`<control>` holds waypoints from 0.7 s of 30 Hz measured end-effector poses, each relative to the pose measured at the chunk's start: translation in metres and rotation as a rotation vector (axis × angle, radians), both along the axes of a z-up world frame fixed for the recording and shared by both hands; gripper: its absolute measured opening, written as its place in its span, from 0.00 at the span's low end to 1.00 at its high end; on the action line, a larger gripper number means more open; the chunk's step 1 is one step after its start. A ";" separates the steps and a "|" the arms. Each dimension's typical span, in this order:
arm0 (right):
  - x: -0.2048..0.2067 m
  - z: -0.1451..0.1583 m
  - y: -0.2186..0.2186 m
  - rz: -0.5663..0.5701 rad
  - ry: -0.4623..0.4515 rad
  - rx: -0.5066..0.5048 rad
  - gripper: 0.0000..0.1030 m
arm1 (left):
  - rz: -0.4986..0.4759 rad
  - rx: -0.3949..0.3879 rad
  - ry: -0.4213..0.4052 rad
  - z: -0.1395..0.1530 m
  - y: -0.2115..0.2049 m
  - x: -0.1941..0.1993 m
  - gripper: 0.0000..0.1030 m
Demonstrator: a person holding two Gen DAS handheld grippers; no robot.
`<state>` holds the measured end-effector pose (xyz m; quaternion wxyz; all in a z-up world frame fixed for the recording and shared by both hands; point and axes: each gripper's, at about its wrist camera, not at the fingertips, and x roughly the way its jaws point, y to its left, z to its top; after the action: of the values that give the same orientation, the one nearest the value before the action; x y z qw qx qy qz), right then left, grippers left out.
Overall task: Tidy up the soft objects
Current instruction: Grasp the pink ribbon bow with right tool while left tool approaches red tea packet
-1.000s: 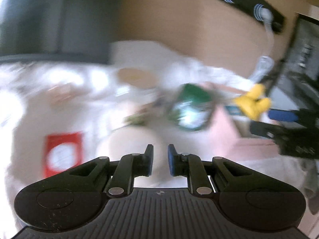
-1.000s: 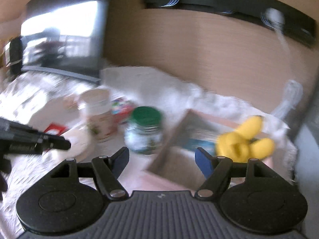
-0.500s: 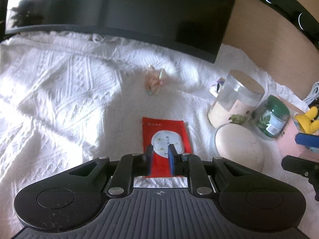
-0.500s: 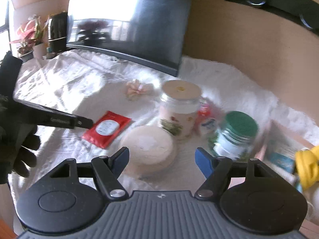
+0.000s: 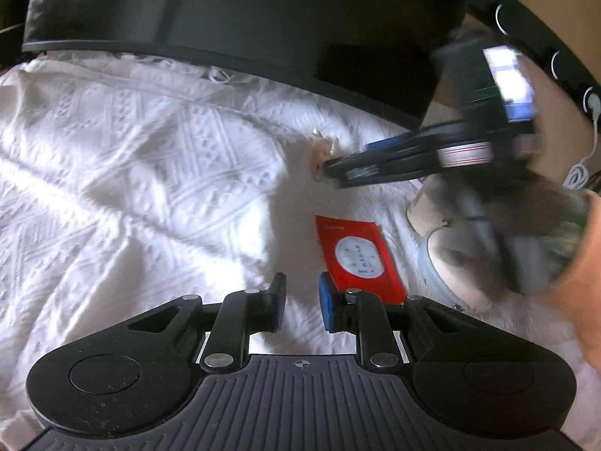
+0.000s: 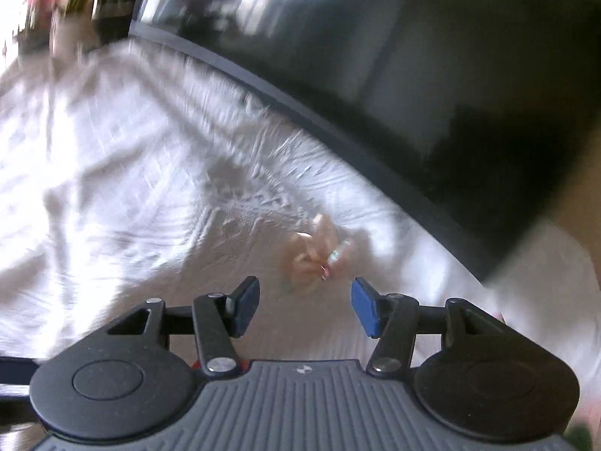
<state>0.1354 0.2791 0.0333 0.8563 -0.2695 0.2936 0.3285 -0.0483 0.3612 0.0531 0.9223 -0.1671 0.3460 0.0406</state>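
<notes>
Left gripper point(image 5: 300, 306): jaws nearly pressed together, a narrow gap, nothing between them, low over the white cloth point(image 5: 131, 173) on the desk. Red packet point(image 5: 358, 253) lies flat at 1 o'clock, just beyond the right jaw tip.

Right gripper point(image 6: 305, 306): jaws spread wide, empty. Small pink soft bow point(image 6: 313, 259) lies on the cloth at 12 o'clock, just ahead of the gap. Dark monitor point(image 6: 432, 75) beyond. View blurred.
</notes>
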 end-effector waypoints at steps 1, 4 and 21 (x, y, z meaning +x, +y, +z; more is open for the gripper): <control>0.004 -0.007 0.011 0.009 -0.024 -0.038 0.51 | 0.001 -0.011 -0.004 0.000 0.003 -0.002 0.20; 0.012 -0.018 0.028 0.018 -0.050 -0.107 0.25 | -0.002 -0.051 -0.019 -0.002 0.007 -0.005 0.20; -0.063 0.030 -0.141 -0.019 0.044 0.170 0.28 | -0.026 0.015 -0.012 -0.001 -0.045 0.042 0.20</control>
<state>0.0728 0.1385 0.0636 0.8725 -0.1855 0.2861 0.3500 -0.0067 0.3166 0.0520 0.9261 -0.1558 0.3422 0.0303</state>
